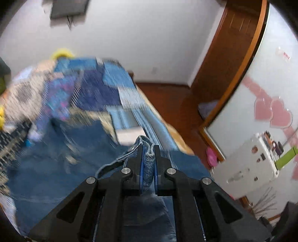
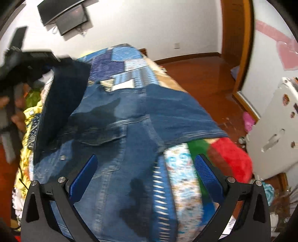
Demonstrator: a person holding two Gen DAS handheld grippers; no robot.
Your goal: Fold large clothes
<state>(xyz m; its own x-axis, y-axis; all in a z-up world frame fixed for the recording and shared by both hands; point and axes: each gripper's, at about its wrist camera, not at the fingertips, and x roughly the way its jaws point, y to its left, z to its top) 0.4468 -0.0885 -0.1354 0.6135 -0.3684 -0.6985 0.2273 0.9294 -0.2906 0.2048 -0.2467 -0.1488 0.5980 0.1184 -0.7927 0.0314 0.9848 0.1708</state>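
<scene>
- Bed (image 2: 167, 78) with blue patchwork cover (image 2: 119, 55); denim garment (image 2: 115, 119) spread across it, one dark sleeve or flap lifted at the left in the right wrist view.
- Left gripper (image 1: 148, 149): jaws clenched on a frayed denim edge (image 1: 149, 162), fabric pinched between the blue pads, rest of garment trailing below and to the left.
- Right gripper (image 2: 147, 163): jaws released, spread wide above the denim; nothing between the pads.
- Right wrist view only: red plush item (image 2: 231, 156), wall-mounted screen (image 2: 65, 16), left gripper's dark body at upper left.
- Left wrist view only: pink heart decals (image 1: 273, 113) on the cabinet; heavy motion blur over the bedding.
</scene>
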